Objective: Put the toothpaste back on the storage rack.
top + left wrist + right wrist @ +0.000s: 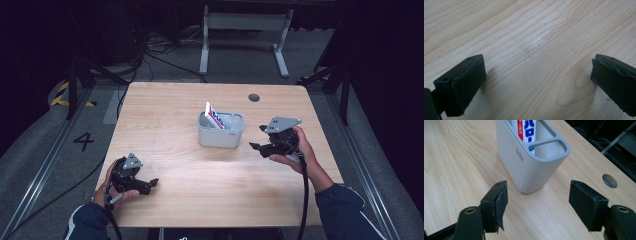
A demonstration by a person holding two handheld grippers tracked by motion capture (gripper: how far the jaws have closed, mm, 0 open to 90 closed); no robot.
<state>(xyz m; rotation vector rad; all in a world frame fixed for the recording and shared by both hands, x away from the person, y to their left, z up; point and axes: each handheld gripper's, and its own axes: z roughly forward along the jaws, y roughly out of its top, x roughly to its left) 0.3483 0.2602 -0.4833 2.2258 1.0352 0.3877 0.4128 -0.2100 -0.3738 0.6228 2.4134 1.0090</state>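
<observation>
A grey holder (221, 131) with compartments stands near the middle of the wooden table (190, 180). A red, white and blue tube (214, 116) leans inside it, top sticking out. My right gripper (259, 138) hovers just right of the holder, open, jaws pointing at it. In the right gripper view the holder (529, 167) sits a short way beyond the empty jaws, with the tube (526, 131) in its far compartment. My left gripper (150, 184) rests low at the table's front left, open. In the left gripper view bare wood (536, 50) lies between its jaws.
A round cable hole (254, 97) sits in the table's far right part, also seen as the hole (610, 181) in the right gripper view. A white table frame (245, 30) and cables lie on the floor beyond. A "4" mark (83, 141) is on the floor at left.
</observation>
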